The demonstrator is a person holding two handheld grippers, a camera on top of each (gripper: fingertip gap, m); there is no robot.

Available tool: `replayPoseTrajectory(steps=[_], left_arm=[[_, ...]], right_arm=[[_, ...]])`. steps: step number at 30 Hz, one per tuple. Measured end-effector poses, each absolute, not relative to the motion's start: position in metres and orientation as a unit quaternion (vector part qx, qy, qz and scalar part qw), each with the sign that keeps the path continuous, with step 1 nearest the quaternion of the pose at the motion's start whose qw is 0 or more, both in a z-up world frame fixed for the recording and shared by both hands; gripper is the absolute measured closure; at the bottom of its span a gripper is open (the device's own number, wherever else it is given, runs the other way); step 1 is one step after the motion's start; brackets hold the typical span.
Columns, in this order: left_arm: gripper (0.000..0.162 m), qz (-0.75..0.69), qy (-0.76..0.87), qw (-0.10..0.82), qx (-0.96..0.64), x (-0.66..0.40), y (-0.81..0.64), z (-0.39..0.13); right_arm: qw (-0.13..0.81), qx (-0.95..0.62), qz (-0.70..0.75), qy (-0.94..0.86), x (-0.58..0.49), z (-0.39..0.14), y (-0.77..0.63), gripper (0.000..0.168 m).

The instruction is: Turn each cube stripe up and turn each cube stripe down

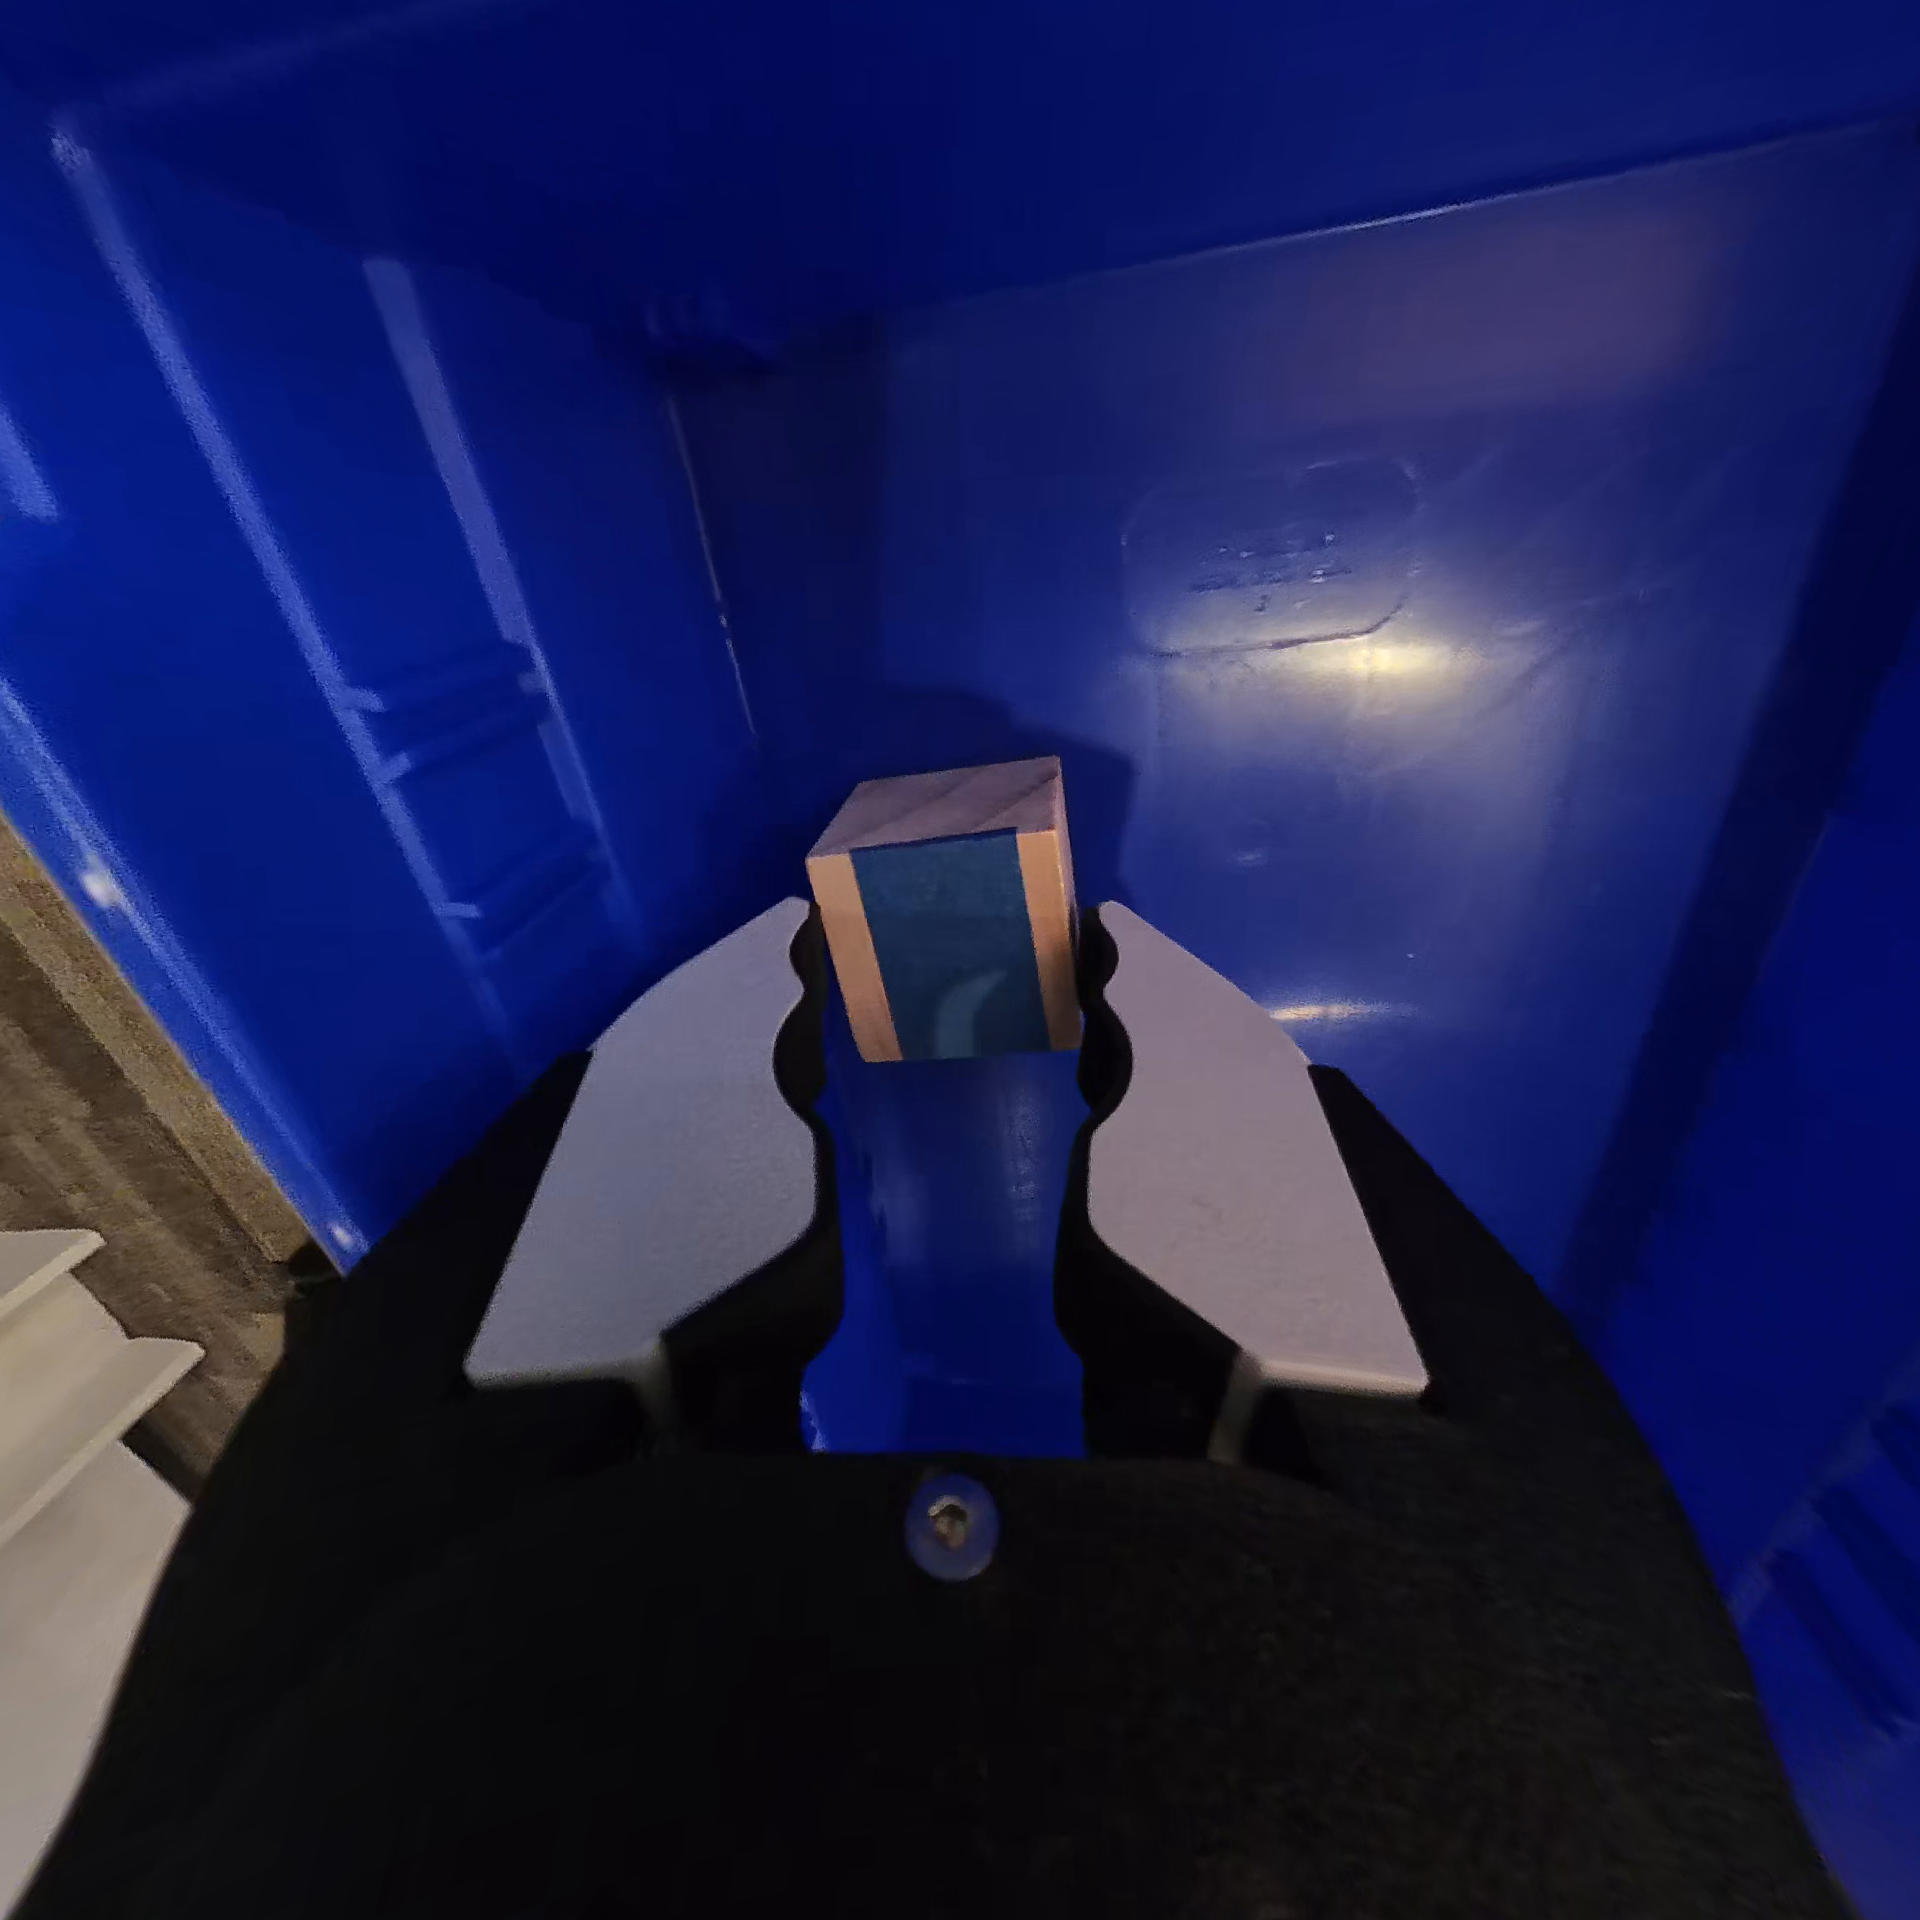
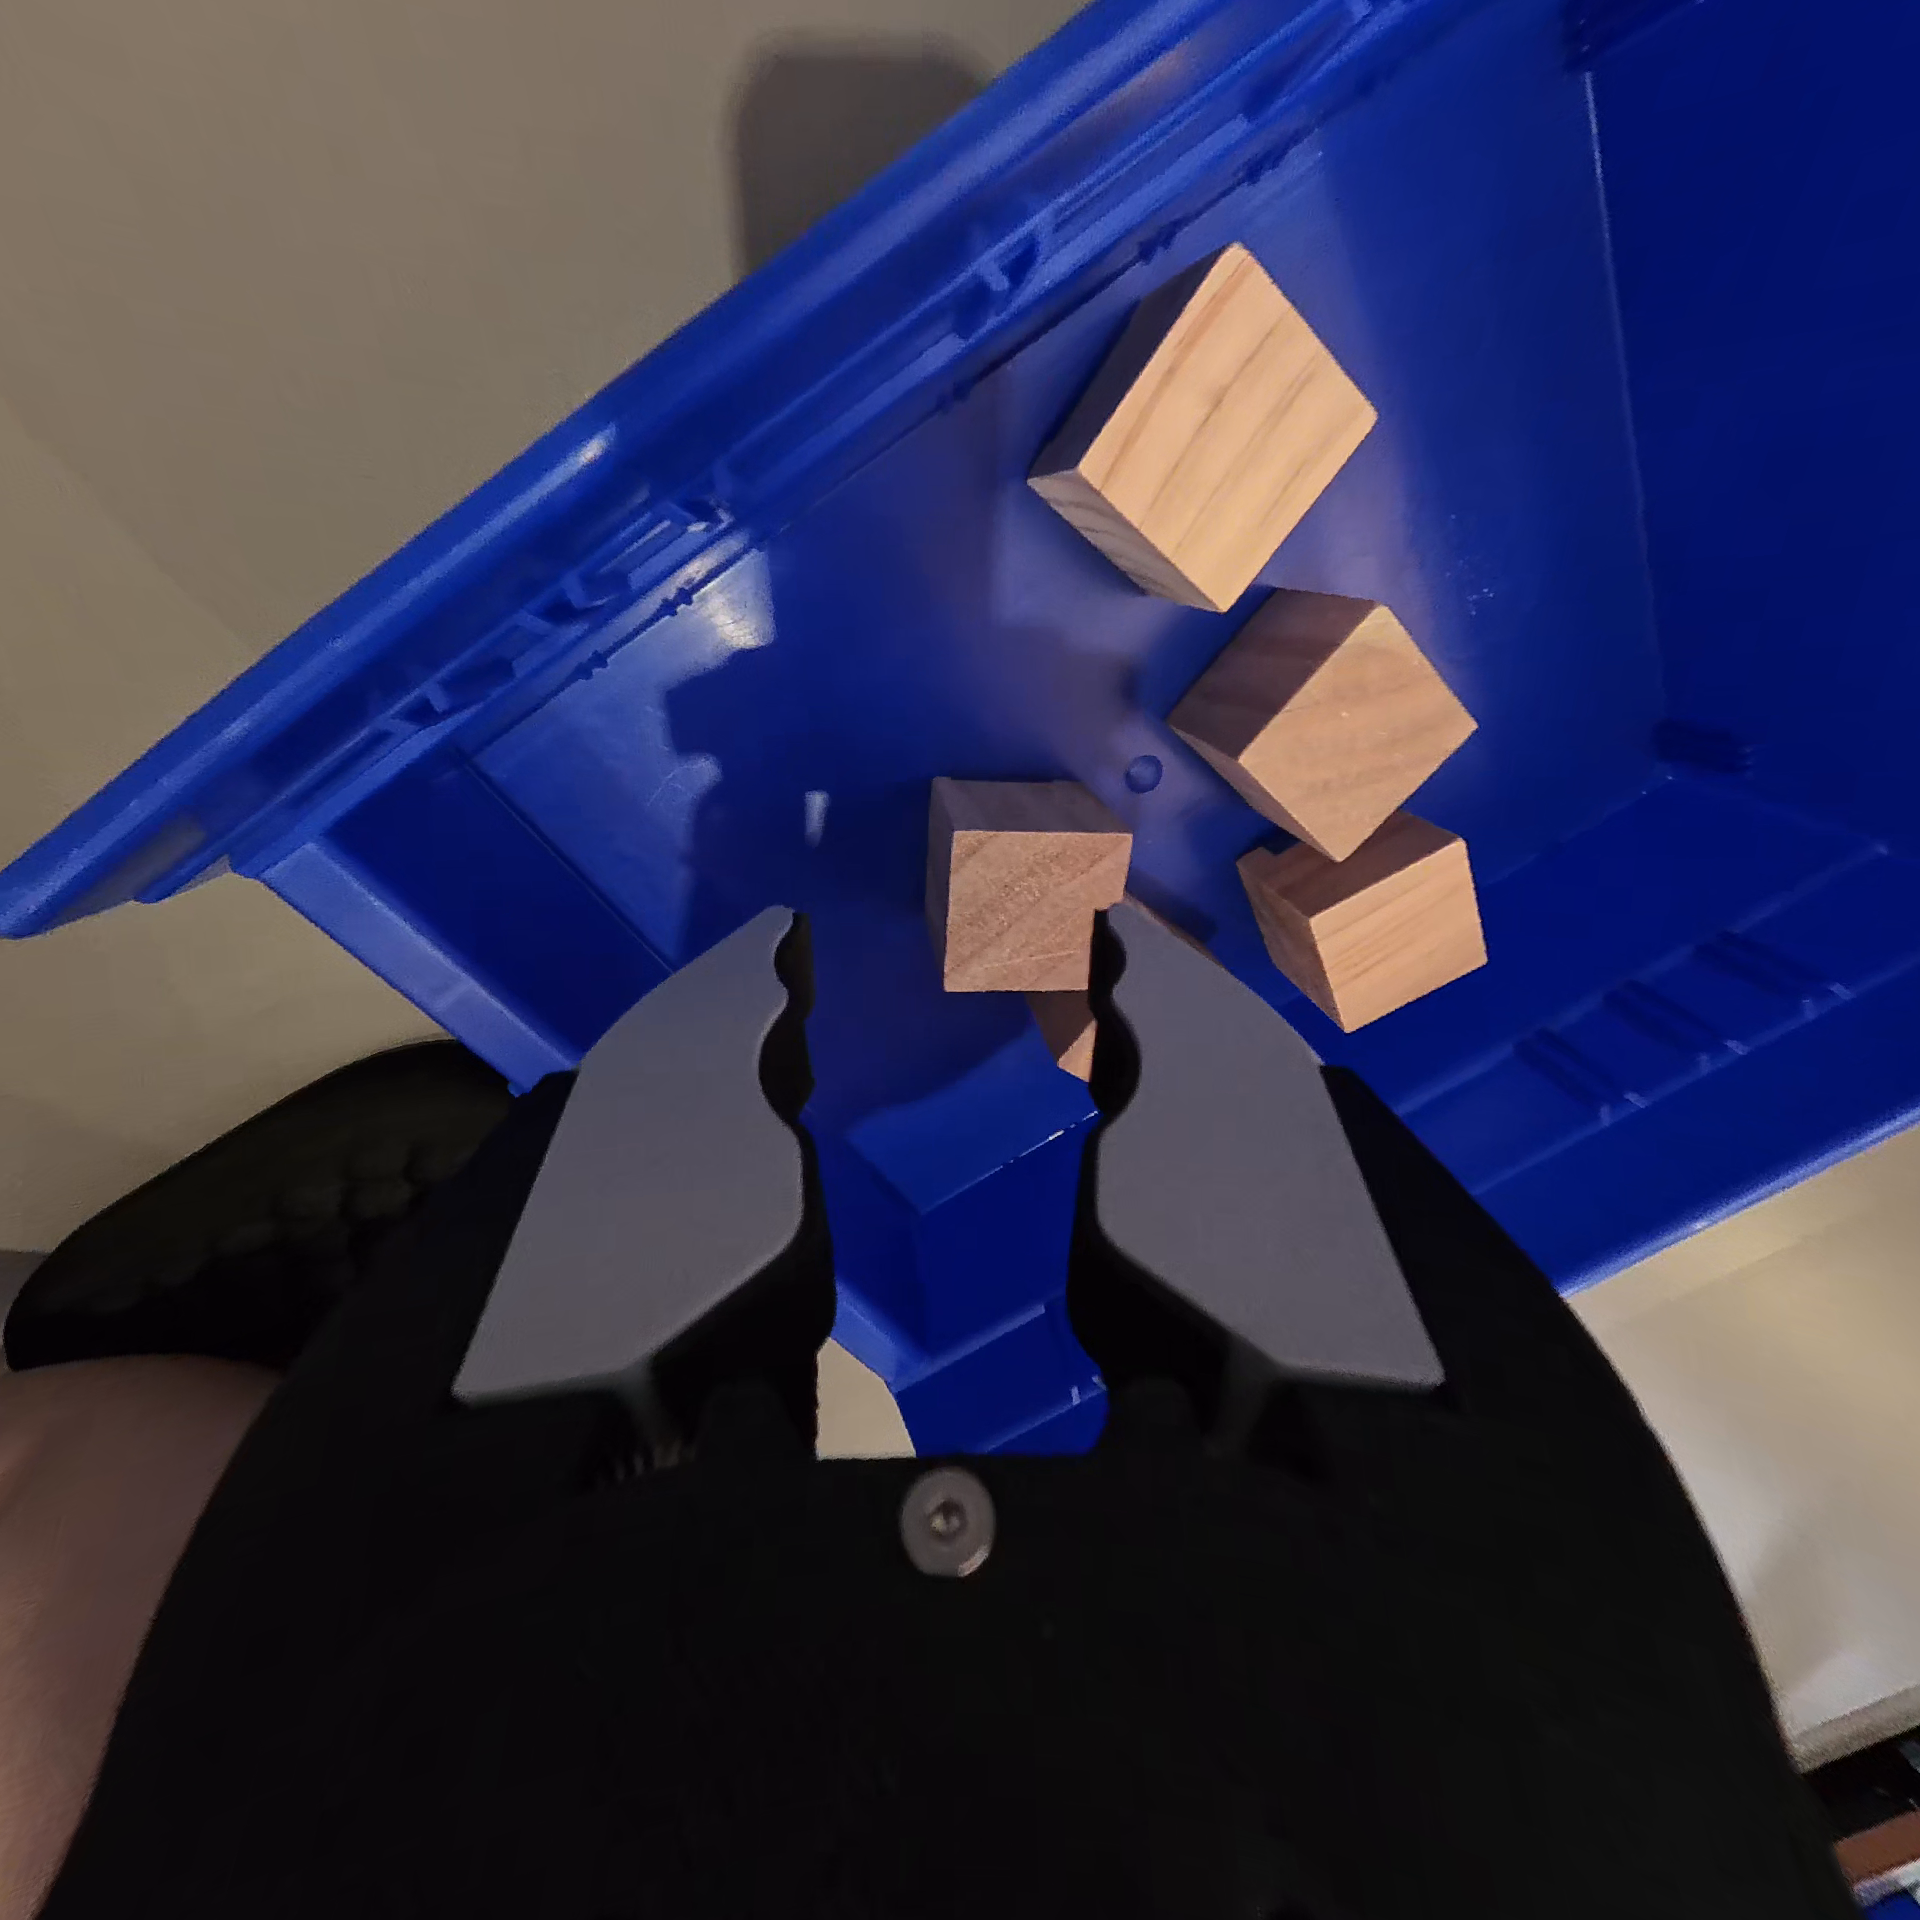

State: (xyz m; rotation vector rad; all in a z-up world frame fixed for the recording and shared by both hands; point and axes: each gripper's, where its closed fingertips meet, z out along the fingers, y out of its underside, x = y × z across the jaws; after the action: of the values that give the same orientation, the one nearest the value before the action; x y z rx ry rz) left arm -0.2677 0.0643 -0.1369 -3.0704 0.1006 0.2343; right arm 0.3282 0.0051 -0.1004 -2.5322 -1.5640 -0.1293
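In the left wrist view my left gripper (image 1: 945, 935) is shut on a wooden cube (image 1: 940, 925) and holds it inside the blue bin (image 1: 1351, 831). The cube's blue stripe faces the camera and its plain wood face is on top. In the right wrist view my right gripper (image 2: 948, 925) is open above the bin (image 2: 727, 831). Several plain-faced wooden cubes lie on the bin floor with no stripe showing. One cube (image 2: 1023, 883) lies just beyond the fingertips, nearer the right finger. Another cube (image 2: 1070, 1023) is mostly hidden behind that finger. Others lie farther right (image 2: 1205, 426), (image 2: 1325, 717), (image 2: 1366, 914).
The bin stands on a beige surface (image 2: 312, 312). A person's dark sleeve (image 2: 208, 1226) shows at the lower left of the right wrist view. Grey carpet (image 1: 104, 1039) and a white shelf (image 1: 52, 1403) show outside the bin's left wall.
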Motion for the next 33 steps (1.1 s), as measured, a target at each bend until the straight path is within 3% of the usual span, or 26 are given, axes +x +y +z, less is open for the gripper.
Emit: replayPoseTrajectory(steps=[6,11,14,19,22,27,29,33], left_arm=[[0.116,0.073,0.071,0.062,-0.993,-0.253,0.07,-0.121],[0.116,-0.017,0.116,0.179,-0.977,-0.216,0.069,-0.059],[0.116,-0.119,0.167,0.27,-0.941,-0.177,0.061,-0.01],[0.116,-0.315,0.295,0.32,-0.844,-0.1,0.024,0.045],[0.116,-0.411,0.34,0.317,-0.784,-0.055,0.006,0.067],[0.117,-0.471,0.395,0.266,-0.742,-0.003,-0.012,0.062],[0.117,-0.497,0.402,0.239,-0.731,0.01,-0.018,0.058],[0.117,-0.526,0.409,0.202,-0.718,0.034,-0.026,0.049]], right_arm=[[0.097,-0.85,-0.064,-0.514,0.334,-0.092,0.009,0.115],[0.162,-0.849,-0.109,-0.49,0.339,-0.062,0.02,0.116],[0.245,-0.832,-0.155,-0.473,0.335,-0.03,0.036,0.118],[0.488,-0.736,-0.164,-0.441,0.276,0.057,0.063,0.118],[0.591,-0.637,-0.051,-0.492,0.199,0.082,0.035,0.11],[0.642,-0.54,0.151,-0.522,0.082,0.071,-0.024,0.092],[0.669,-0.512,0.156,-0.517,0.058,0.059,-0.034,0.084],[0.731,-0.477,0.128,-0.472,0.043,0.05,-0.043,0.086]])
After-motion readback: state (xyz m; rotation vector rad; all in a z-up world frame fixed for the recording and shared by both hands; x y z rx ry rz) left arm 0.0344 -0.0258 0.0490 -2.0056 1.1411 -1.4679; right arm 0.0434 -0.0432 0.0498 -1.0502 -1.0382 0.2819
